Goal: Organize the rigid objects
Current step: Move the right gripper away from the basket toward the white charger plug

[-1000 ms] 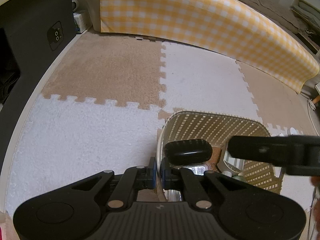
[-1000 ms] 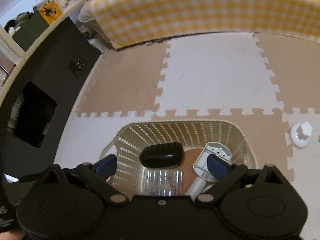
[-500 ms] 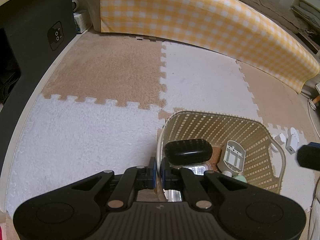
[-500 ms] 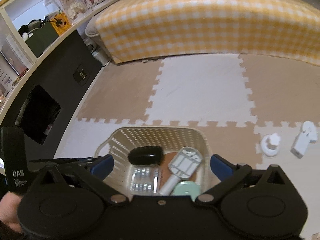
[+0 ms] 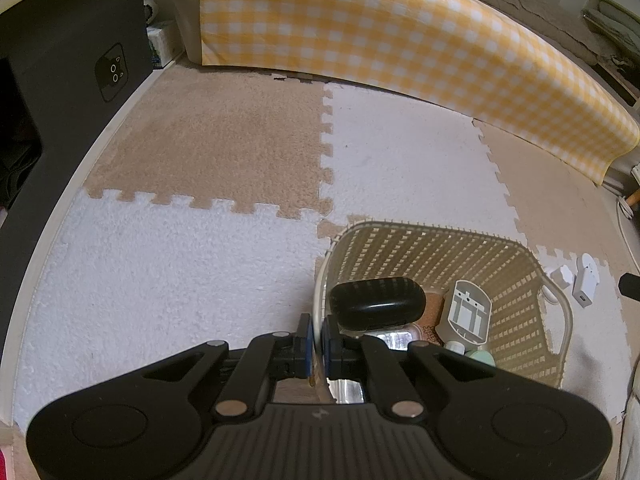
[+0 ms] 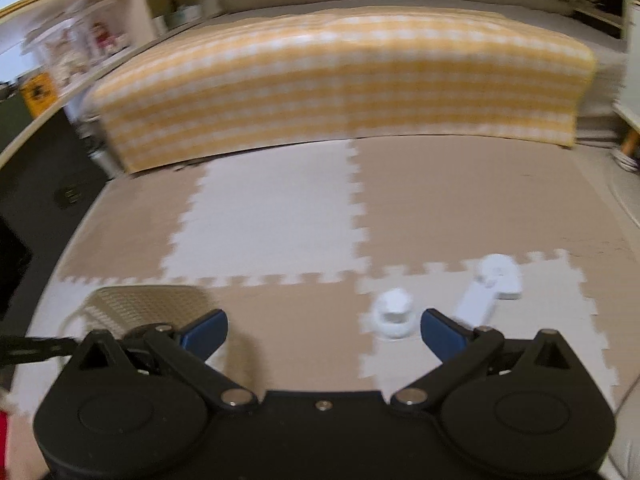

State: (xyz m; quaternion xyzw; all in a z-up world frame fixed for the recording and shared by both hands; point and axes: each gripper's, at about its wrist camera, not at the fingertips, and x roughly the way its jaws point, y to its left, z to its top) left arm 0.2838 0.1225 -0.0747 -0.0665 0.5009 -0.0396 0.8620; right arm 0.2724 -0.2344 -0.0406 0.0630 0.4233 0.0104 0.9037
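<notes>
Blue-padded jaws of the left gripper (image 5: 316, 336) are clamped on the near-left rim of the lattice basket (image 5: 520, 316), in which a black case (image 5: 378, 300), a white holder (image 5: 468, 314) and other pieces lie. Wide-open jaws are shown by the right gripper (image 6: 324, 326), held above a white round piece (image 6: 394, 314) and a longer white piece (image 6: 490, 284) on the foam mat (image 6: 276, 216). Because that view is blurred, the round piece may be misjudged, nudged aside or pinched off-centre.

A home's living space: interlocking foam floor mats (image 5: 224, 168) in beige and white, a yellow gingham cover (image 5: 380, 28) draped over low furniture, shelves with toys (image 6: 96, 40)
</notes>
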